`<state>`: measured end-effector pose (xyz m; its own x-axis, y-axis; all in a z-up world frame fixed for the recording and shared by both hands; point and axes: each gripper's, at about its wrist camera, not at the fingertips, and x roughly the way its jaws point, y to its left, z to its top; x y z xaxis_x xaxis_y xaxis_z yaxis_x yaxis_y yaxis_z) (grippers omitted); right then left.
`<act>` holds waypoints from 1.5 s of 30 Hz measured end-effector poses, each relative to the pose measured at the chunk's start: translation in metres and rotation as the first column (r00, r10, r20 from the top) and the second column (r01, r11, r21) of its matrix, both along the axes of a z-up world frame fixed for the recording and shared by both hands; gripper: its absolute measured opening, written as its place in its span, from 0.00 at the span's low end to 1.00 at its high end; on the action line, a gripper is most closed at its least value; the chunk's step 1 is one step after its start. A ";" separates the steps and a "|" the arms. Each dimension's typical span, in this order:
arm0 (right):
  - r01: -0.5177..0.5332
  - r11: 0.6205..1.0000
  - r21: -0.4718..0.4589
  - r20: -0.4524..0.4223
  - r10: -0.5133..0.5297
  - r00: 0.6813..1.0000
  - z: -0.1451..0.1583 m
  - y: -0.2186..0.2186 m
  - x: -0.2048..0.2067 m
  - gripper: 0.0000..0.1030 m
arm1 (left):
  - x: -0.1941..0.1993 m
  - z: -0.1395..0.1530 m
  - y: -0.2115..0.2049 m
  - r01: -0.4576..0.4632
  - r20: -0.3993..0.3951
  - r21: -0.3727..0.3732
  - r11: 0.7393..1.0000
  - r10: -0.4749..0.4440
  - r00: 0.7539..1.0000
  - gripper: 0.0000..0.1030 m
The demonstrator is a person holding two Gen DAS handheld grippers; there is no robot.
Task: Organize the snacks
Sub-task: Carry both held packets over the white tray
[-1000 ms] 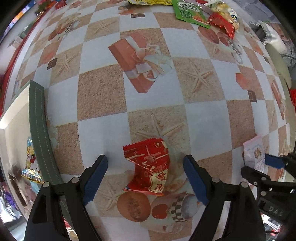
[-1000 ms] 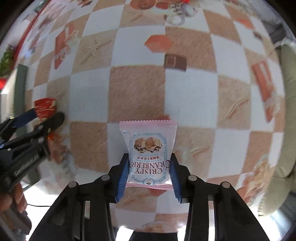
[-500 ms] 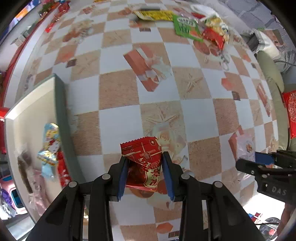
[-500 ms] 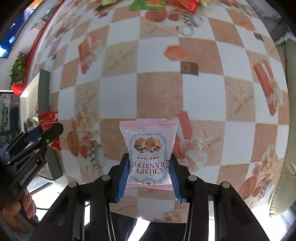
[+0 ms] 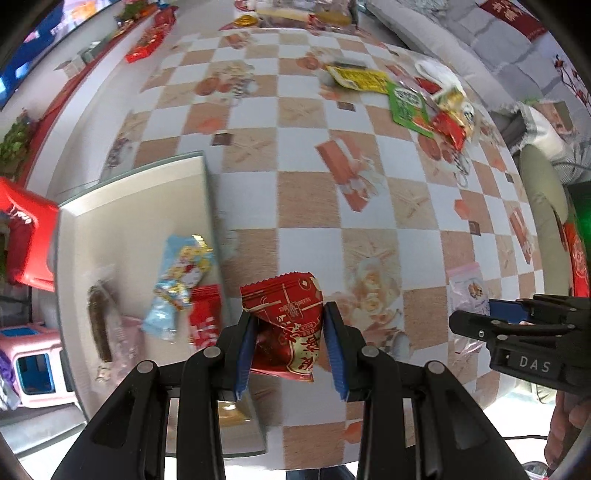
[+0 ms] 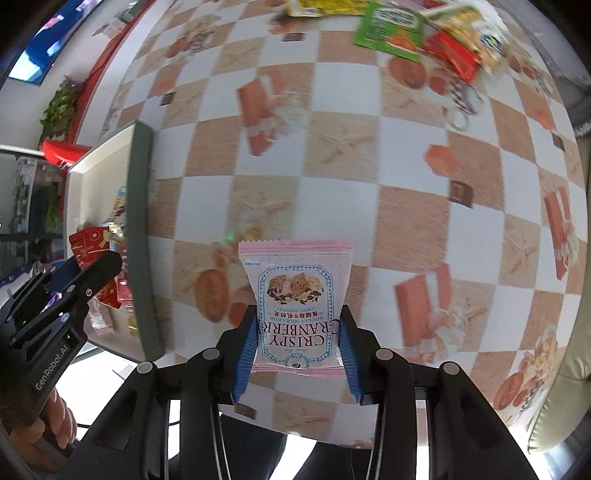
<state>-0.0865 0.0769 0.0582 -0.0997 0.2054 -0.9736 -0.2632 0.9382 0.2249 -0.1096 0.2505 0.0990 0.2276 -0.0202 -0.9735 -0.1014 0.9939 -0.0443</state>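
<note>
My left gripper [image 5: 290,341] is shut on a red snack packet [image 5: 286,321] and holds it above the table, just right of the box's green wall. My right gripper [image 6: 295,334] is shut on a pink cranberry nougat packet [image 6: 295,291], also lifted above the table. The open box [image 5: 110,206] lies at the left with several snacks in it, among them a light blue packet [image 5: 181,280] and a small red one [image 5: 205,317]. In the right wrist view the box [image 6: 138,229] is at the left, with the left gripper [image 6: 79,271] over it.
A pile of loose snacks [image 5: 424,99] lies at the far right of the checkered tablecloth [image 5: 306,192], including a green packet [image 6: 388,31] and a yellow one [image 5: 356,77]. A red stool [image 5: 26,240] stands left of the box. A cushion [image 5: 543,206] borders the table's right edge.
My left gripper closed on the red packet and lifted it, moving toward the box. My right gripper stayed shut on the pink packet and rose higher and leftward above the table.
</note>
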 end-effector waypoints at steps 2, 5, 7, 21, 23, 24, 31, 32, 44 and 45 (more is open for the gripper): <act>-0.021 1.000 0.001 0.005 0.021 1.000 0.001 0.010 0.000 0.42 | -0.003 0.003 0.010 -0.020 0.008 -0.004 1.000 0.020 1.000 0.37; -0.051 0.999 0.005 0.012 0.051 0.999 0.000 0.025 0.000 0.42 | -0.009 0.007 0.023 -0.044 0.017 0.003 0.999 0.044 0.999 0.37; -0.068 0.998 0.010 0.015 0.068 0.998 0.001 0.035 0.000 0.42 | -0.012 0.008 0.032 -0.058 0.022 0.008 0.998 0.058 0.998 0.37; -0.253 0.967 0.034 0.054 0.251 0.966 0.014 0.136 -0.002 0.42 | -0.044 0.017 0.116 -0.237 0.050 0.032 0.971 0.236 0.971 0.37; -0.279 0.960 0.034 0.061 0.276 0.959 0.015 0.151 -0.001 0.42 | -0.046 0.017 0.126 -0.258 0.054 0.035 0.966 0.256 0.965 0.37; -0.290 0.956 0.034 0.064 0.288 0.956 0.016 0.158 0.000 0.42 | -0.047 0.017 0.132 -0.269 0.055 0.036 0.963 0.267 0.962 0.37; -0.345 0.938 0.042 0.089 0.340 0.936 0.023 0.200 0.008 0.42 | -0.043 0.012 0.160 -0.315 0.052 0.045 0.948 0.313 0.948 0.37; -0.352 0.935 0.043 0.091 0.347 0.933 0.023 0.205 0.008 0.42 | -0.042 0.011 0.164 -0.324 0.050 0.044 0.945 0.322 0.946 0.37; -0.390 0.920 0.045 0.076 0.387 0.919 0.017 0.226 -0.001 0.42 | -0.045 -0.004 0.173 -0.342 0.014 0.039 0.939 0.342 0.940 0.37; -0.391 0.920 0.044 0.074 0.387 0.919 0.017 0.227 -0.001 0.42 | -0.045 -0.005 0.174 -0.344 0.013 0.039 0.938 0.343 0.939 0.37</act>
